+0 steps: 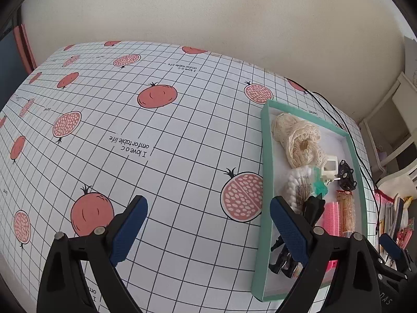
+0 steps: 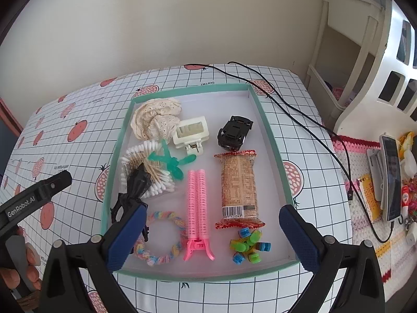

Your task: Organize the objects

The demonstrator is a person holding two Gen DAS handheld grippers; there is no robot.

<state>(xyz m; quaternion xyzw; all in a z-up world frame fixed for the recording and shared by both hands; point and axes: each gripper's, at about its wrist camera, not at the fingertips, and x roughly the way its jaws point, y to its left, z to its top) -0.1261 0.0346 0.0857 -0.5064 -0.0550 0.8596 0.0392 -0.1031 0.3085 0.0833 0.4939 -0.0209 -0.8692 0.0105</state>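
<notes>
A shallow teal-rimmed box (image 2: 271, 135) lies on the table and holds several small items: a cream lace scrunchie (image 2: 156, 116), a white hair claw (image 2: 191, 134), a black toy car (image 2: 234, 130), a cracker packet (image 2: 238, 187), a pink hair clip (image 2: 197, 208), a pastel braided ring (image 2: 161, 237), a green-and-blue plastic toy (image 2: 247, 245), cotton swabs (image 2: 156, 177), a green clip (image 2: 172, 163) and a black figure (image 2: 135, 190). My right gripper (image 2: 211, 230) hovers open over the box's near end, holding nothing. My left gripper (image 1: 208, 229) is open above the tablecloth, left of the box (image 1: 264, 182).
The table (image 1: 156, 130) wears a white grid cloth with pomegranate prints. A black cable (image 2: 299, 120) runs past the box's right side. A crocheted mat (image 2: 365, 208) at far right carries a phone (image 2: 391, 180) and small clutter. White furniture (image 2: 365, 52) stands behind, a wall beyond.
</notes>
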